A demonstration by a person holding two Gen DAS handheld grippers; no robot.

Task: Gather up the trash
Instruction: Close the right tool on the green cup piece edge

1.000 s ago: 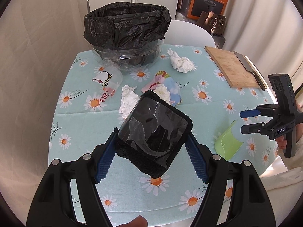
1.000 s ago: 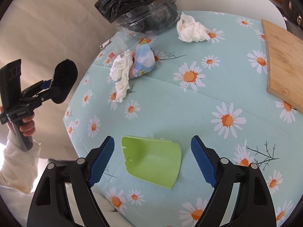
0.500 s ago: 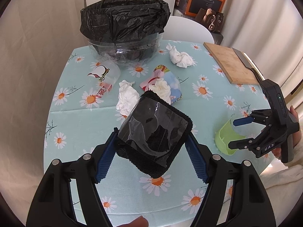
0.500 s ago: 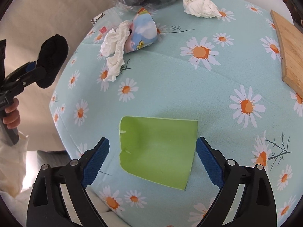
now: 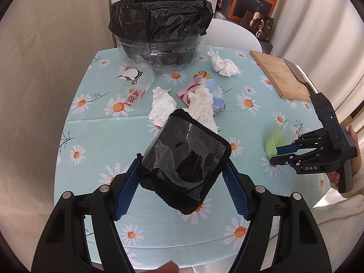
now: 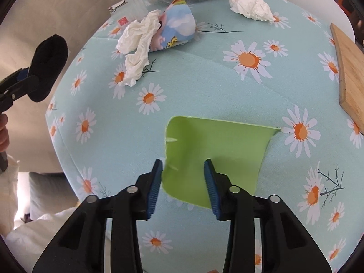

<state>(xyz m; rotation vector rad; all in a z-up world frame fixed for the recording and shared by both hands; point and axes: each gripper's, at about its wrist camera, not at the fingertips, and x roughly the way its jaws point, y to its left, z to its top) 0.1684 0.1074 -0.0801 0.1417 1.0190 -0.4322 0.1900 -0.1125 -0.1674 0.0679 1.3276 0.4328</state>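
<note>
While the big black-lined bin (image 5: 159, 29) waits at the far side of the flowery table (image 5: 95, 136), the right gripper (image 6: 184, 182) is busy with a green scrap (image 6: 218, 150) that lies on the side of the table far from the bin, close to the person. Its jaws have just been closing, and now they stand narrow, with one end of the green scrap between them. The left pad sits right at the scrap's edge, but I cannot tell if both pads press on it yet. The left gripper (image 5: 182, 177) hangs well short of the bin, over the near part of the table, with its jaws wide and clamped on a black fuzzy bundle (image 5: 184, 163) with clear film over it. So this looks like the picking-up step for the green scrap. Next, I think the right gripper needs to finish its pinch, lift the scrap and carry it across to the bin. Between the scrap and the bin more trash is lying: crumpled white tissues (image 5: 161, 107), a colourful wrapper (image 5: 211, 91) and a clear plastic cup (image 5: 136, 77) on its side, just in front of the bin.
</note>
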